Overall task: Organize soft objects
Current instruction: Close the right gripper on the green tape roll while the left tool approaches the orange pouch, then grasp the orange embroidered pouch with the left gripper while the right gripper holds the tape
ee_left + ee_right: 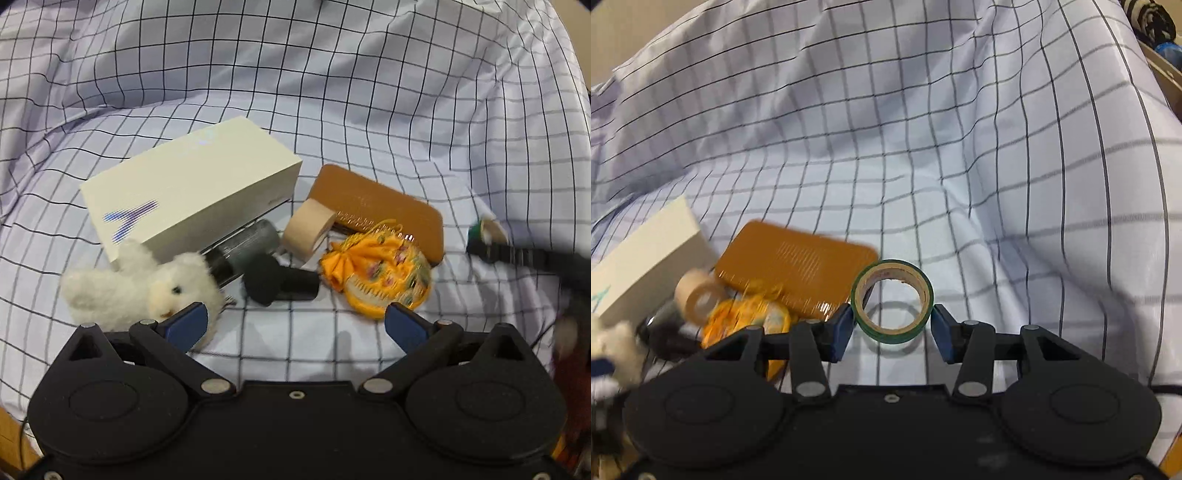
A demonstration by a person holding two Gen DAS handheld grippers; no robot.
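- The right gripper [892, 325] is clamped on a green tape roll [892, 301], held just above the checked cloth [960, 147].
- The left gripper [295, 325] hovers with fingers apart and empty, near a white plush toy [140, 288].
- A white box [192, 184], beige tape roll [306, 232], brown comb [376, 210] and orange pouch [376, 277] cluster together.
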